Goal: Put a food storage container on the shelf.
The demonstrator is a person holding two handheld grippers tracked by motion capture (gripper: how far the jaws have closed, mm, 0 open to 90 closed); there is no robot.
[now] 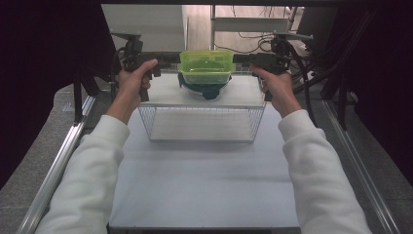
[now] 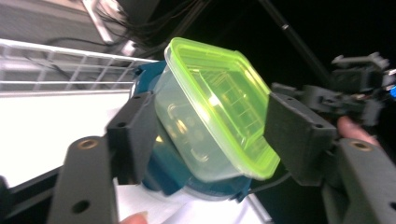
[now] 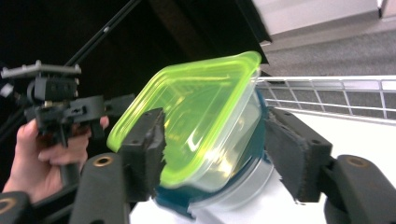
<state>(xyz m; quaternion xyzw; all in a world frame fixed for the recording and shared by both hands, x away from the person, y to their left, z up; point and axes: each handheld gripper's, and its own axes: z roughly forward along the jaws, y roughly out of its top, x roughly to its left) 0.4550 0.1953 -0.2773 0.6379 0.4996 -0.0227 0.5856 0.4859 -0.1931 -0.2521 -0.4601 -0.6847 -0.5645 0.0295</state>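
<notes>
The left claw (image 1: 163, 62) and right claw (image 1: 243, 61) stand wide, one at each side of the green-lidded container (image 1: 206, 67), pads not pressing. It sits on a teal-rimmed bowl (image 1: 204, 90) atop the wire basket (image 1: 202, 122) on the desk (image 1: 204, 185). I judge a careless pull-back could knock the container off the bowl.

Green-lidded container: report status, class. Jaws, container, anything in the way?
Left gripper and right gripper open, jaws flanking. Green-lidded container stacked on teal-lidded container, atop wire basket. Nothing in the way.
</notes>
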